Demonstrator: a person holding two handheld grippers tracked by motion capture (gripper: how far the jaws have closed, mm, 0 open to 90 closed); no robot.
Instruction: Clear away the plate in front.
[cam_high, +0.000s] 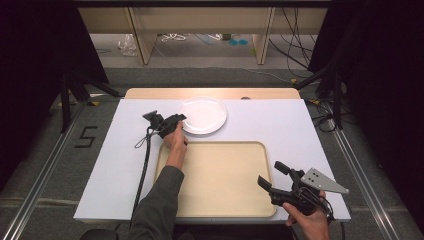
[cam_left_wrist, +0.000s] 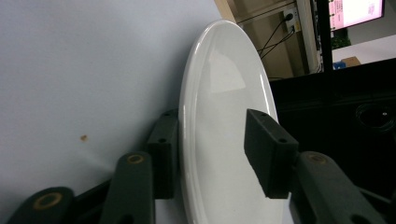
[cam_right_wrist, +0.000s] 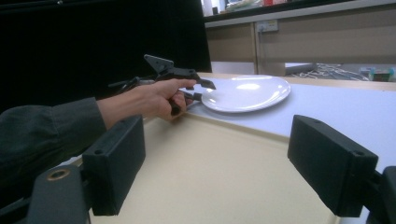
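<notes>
A white plate (cam_high: 202, 115) lies on the white table top just beyond a beige tray (cam_high: 220, 175). My left gripper (cam_high: 181, 120) is at the plate's near-left rim. In the left gripper view the plate (cam_left_wrist: 219, 93) stands between the jaws of that gripper (cam_left_wrist: 210, 135): one jaw lies under the rim and the other hangs over the plate's face with a gap, so it is open. My right gripper (cam_high: 269, 173) is open and holds nothing, above the tray's near right corner. The right gripper view looks across the tray (cam_right_wrist: 196, 177) to the plate (cam_right_wrist: 247, 93) and the left gripper (cam_right_wrist: 203, 91).
The white table cover (cam_high: 115, 165) has bare room left of the tray and right of the plate. A wooden strip (cam_high: 150, 93) runs along the far edge. A cable (cam_high: 145, 160) trails from the left gripper toward the near edge. Shelving and cables stand on the floor beyond.
</notes>
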